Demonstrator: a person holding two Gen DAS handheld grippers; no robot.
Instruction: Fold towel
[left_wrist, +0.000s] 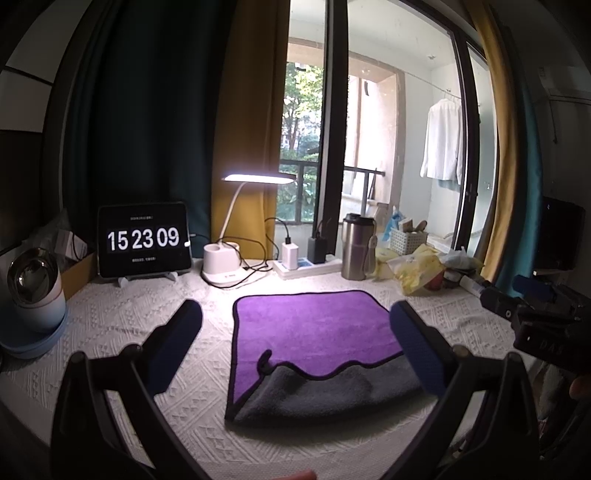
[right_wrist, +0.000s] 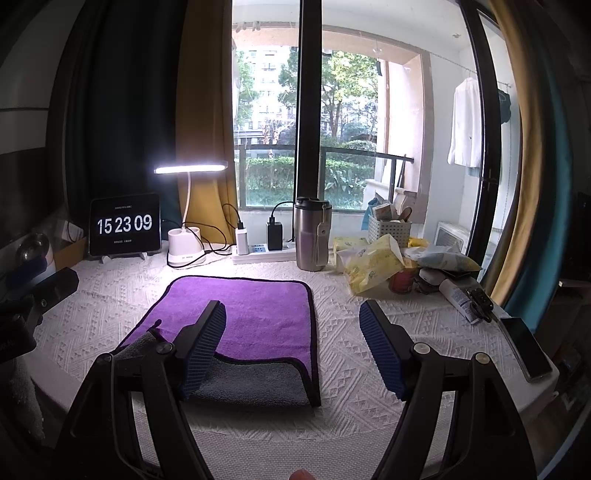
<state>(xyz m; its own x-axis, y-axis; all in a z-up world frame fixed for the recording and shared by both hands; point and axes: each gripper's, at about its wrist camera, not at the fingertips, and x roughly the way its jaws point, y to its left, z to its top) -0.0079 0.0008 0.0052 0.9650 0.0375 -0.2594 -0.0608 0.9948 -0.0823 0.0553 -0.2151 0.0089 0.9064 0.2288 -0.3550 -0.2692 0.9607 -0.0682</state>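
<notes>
1. Towel (left_wrist: 314, 325) sits centre-frame in the left wrist view, spread purple side up on the white textured table cover (left_wrist: 122, 317). Its near edge is flipped over so the grey backing (left_wrist: 325, 398) shows along the lower middle. In my judgement that's a fold begun but rumpled, w/ a wavy dark-trimmed hem, not a clean halving.
2. A small hang loop (left_wrist: 264, 360) sticks up at the flipped hem, lower centre-left.
3. My left gripper (left_wrist: 295, 347) hangs over the towel's near half, fingers spread wide, holding nothing. One pad is left of the towel's left edge, the other over its right side, so the cloth lies btwn them but below, not pinched.
4. My right gripper (right_wrist: 291, 347) is also wide open and empty. In the right wrist view the towel (right_wrist: 251, 314) lies centre-left; left pad overlaps the purple face, right pad is past the towel's right edge, over bare cover.
5. Clutter is kept at the frame's upper band, prob. to leave folding room: tablet clock (left_wrist: 144, 238) upper left, lamp (left_wrist: 221, 266), steel tumbler (left_wrist: 356, 245), snack bags (right_wrist: 373, 264) right.
</notes>
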